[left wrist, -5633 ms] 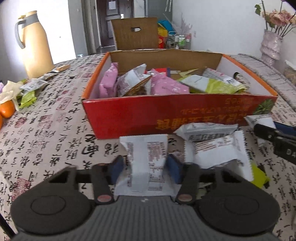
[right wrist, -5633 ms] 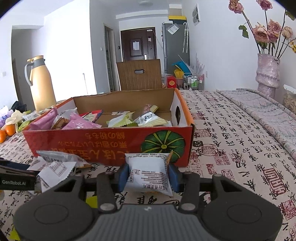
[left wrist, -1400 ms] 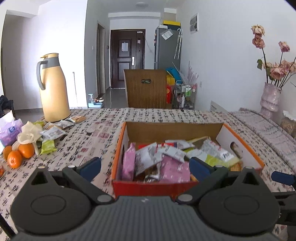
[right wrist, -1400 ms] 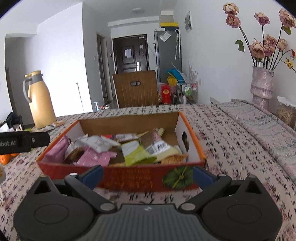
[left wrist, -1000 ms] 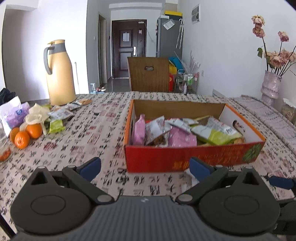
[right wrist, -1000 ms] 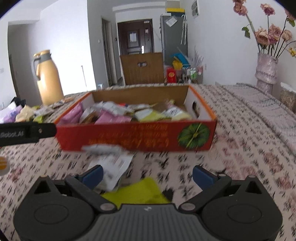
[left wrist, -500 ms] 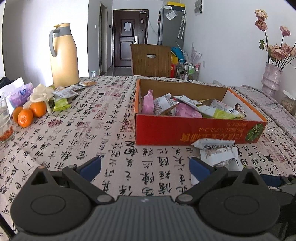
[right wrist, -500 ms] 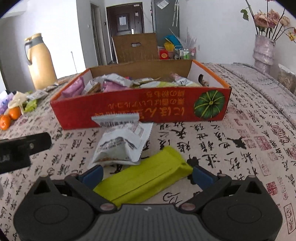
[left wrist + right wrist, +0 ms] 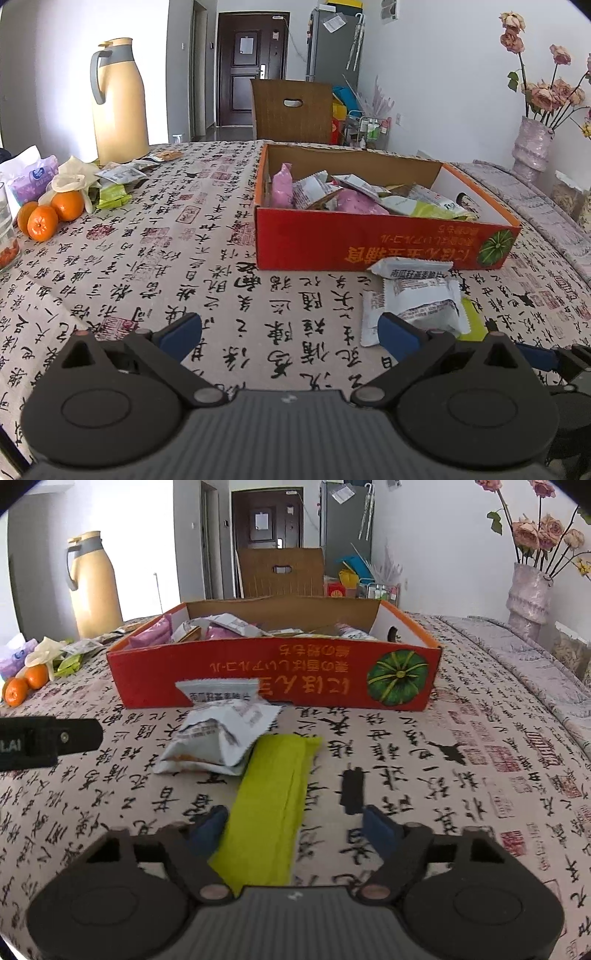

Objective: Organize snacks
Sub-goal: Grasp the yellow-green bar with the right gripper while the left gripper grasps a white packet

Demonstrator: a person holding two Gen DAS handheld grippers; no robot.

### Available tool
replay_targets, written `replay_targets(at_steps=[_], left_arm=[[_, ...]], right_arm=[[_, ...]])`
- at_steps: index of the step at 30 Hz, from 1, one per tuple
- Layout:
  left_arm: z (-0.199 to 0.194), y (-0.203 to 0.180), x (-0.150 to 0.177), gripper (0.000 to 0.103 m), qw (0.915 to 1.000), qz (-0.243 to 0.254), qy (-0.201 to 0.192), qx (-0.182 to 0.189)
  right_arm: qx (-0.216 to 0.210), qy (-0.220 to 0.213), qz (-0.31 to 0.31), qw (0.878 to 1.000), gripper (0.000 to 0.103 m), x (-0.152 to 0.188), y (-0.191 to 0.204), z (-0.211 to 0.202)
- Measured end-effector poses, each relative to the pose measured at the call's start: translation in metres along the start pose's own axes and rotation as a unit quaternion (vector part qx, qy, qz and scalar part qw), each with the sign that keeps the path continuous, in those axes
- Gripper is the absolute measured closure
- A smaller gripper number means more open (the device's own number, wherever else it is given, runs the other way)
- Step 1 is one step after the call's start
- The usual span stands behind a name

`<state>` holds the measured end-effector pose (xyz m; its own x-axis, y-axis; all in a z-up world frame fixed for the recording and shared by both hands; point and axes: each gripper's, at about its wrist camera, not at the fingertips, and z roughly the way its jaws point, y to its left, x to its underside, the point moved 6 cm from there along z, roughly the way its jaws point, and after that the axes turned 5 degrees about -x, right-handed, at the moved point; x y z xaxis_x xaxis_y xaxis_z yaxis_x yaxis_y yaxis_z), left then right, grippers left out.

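Note:
A red cardboard box (image 9: 384, 243) (image 9: 273, 679) holds several snack packets. In front of it lie white snack packets (image 9: 421, 295) (image 9: 218, 734) and a long yellow-green packet (image 9: 273, 797), whose edge shows in the left wrist view (image 9: 474, 321). My left gripper (image 9: 290, 334) is open and empty over bare tablecloth, left of the white packets. My right gripper (image 9: 295, 830) is open, low over the table, with the yellow-green packet's near end between its fingers, not clamped. The left gripper's side shows in the right wrist view (image 9: 48, 740).
A yellow thermos (image 9: 120, 103), oranges (image 9: 51, 216) and more packets (image 9: 114, 177) sit at the table's far left. A glass (image 9: 5, 229) stands at the left edge. A vase of flowers (image 9: 533, 147) stands at the right. A chair back (image 9: 291, 110) is behind the box.
Both grippers let their white packets go into the box, then drew back and came down. The right gripper moved in over the yellow-green packet; the left shifted left of the white packets.

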<state>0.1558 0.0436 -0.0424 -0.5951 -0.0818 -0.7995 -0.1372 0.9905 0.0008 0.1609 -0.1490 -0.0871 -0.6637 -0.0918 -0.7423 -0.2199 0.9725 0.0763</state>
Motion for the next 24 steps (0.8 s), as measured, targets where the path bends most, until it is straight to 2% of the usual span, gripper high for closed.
replay_targets(at_steps=[1, 3, 6, 17, 24], left_arm=[[0.000, -0.002, 0.000, 0.000, 1.0000, 0.001, 0.000, 0.001], [-0.001, -0.005, 0.001, 0.000, 1.0000, 0.004, 0.001, 0.003], [-0.002, -0.009, 0.002, 0.000, 1.0000, 0.007, 0.001, 0.006], [-0.002, -0.021, -0.003, 0.000, 0.9998, 0.010, 0.000, 0.017], [0.004, -0.043, -0.009, 0.000, 0.9993, 0.013, 0.006, 0.034]], right_arm=[[-0.003, -0.002, -0.002, 1.000, 0.041, 0.000, -0.003, -0.002], [-0.009, -0.006, -0.005, 1.000, 0.063, 0.000, -0.008, -0.005], [-0.018, -0.011, 0.000, 1.000, 0.068, 0.000, -0.015, -0.008], [-0.013, -0.051, 0.035, 0.998, 0.070, -0.006, -0.044, -0.015], [-0.007, -0.081, 0.039, 0.996, 0.070, -0.016, -0.061, -0.022]])
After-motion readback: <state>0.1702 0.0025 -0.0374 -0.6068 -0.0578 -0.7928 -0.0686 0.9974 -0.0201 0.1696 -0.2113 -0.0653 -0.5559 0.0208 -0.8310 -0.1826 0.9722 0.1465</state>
